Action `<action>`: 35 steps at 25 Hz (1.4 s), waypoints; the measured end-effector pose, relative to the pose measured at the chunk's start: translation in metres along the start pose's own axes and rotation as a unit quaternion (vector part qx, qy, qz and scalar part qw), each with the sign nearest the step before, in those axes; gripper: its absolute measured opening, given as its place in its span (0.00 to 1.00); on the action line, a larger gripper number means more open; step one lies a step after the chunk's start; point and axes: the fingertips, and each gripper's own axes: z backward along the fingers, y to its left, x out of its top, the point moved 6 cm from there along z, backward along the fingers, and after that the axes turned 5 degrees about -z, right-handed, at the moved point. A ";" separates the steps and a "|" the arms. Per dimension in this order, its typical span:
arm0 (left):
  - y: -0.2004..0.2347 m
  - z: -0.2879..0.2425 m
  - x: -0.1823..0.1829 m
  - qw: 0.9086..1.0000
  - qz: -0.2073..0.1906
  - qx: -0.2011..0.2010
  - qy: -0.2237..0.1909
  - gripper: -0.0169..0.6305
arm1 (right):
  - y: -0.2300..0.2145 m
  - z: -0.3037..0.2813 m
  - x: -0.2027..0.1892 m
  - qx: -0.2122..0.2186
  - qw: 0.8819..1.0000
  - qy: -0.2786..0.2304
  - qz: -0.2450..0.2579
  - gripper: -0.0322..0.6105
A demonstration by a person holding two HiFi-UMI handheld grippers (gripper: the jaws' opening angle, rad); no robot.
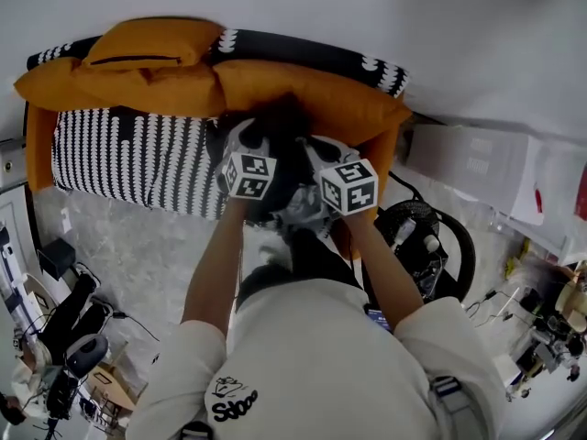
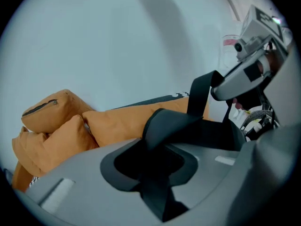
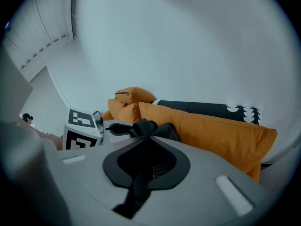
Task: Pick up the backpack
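The backpack (image 1: pixel 286 145), black with grey parts, sits on the sofa seat against the orange back cushion (image 1: pixel 303 94). Both grippers reach into it side by side, and their marker cubes, left (image 1: pixel 249 175) and right (image 1: pixel 349 187), hide the jaws in the head view. In the left gripper view a wide black strap (image 2: pixel 188 126) runs down between the jaws of my left gripper (image 2: pixel 151 171), which is shut on it. In the right gripper view a narrow black strap (image 3: pixel 145 128) passes through my right gripper (image 3: pixel 145 167), which is shut on it. The right gripper's body (image 2: pixel 249 65) shows at the upper right of the left gripper view.
The sofa has orange cushions (image 1: pixel 151 58) and a black-and-white striped seat (image 1: pixel 128 154). A black round device with cables (image 1: pixel 431 241) stands on the floor to the right. Gear and cables (image 1: pixel 64 346) lie at the lower left. A white wall is behind the sofa.
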 end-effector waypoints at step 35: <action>0.005 0.384 -0.044 0.963 0.121 0.098 -0.218 0.10 | 0.307 0.141 -0.058 0.009 0.980 -0.163 0.110 0.06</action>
